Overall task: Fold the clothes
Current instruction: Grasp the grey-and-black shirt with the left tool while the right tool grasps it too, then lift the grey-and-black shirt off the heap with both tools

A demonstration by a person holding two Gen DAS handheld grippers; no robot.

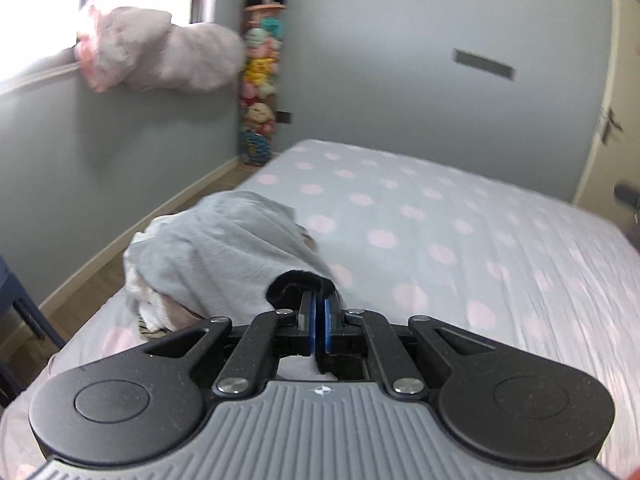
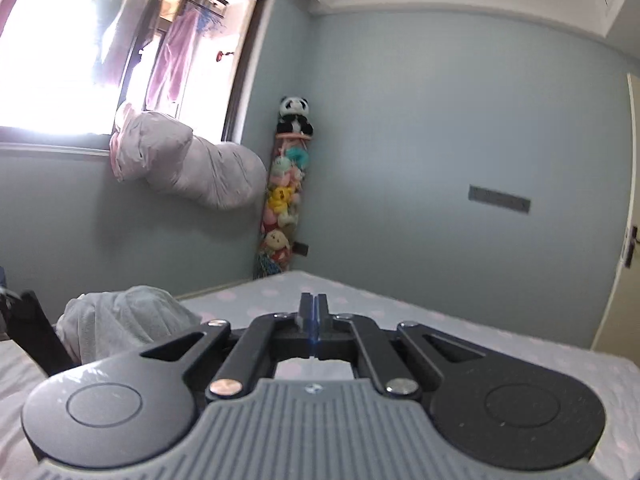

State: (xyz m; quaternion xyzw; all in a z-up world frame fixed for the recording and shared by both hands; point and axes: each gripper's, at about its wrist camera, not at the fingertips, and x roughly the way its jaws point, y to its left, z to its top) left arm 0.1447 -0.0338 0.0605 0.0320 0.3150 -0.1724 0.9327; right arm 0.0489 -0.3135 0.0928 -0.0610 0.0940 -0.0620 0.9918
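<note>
A heap of crumpled clothes, mostly light grey (image 1: 224, 248), lies on the left part of the bed (image 1: 460, 240); it also shows in the right wrist view (image 2: 124, 320) at the left. My left gripper (image 1: 319, 300) is shut on a piece of black cloth (image 1: 298, 282) that curls over its fingertips, just right of the grey heap. My right gripper (image 2: 314, 304) is shut with nothing visible between its fingers, held above the bed (image 2: 440, 320) and to the right of the heap.
The bed has a grey sheet with pink dots. A rolled duvet (image 2: 188, 168) hangs at the window sill. A hanging column of plush toys (image 2: 282, 200) fills the room corner. A door (image 1: 608, 120) is at the right. A dark chair (image 1: 20, 312) stands left of the bed.
</note>
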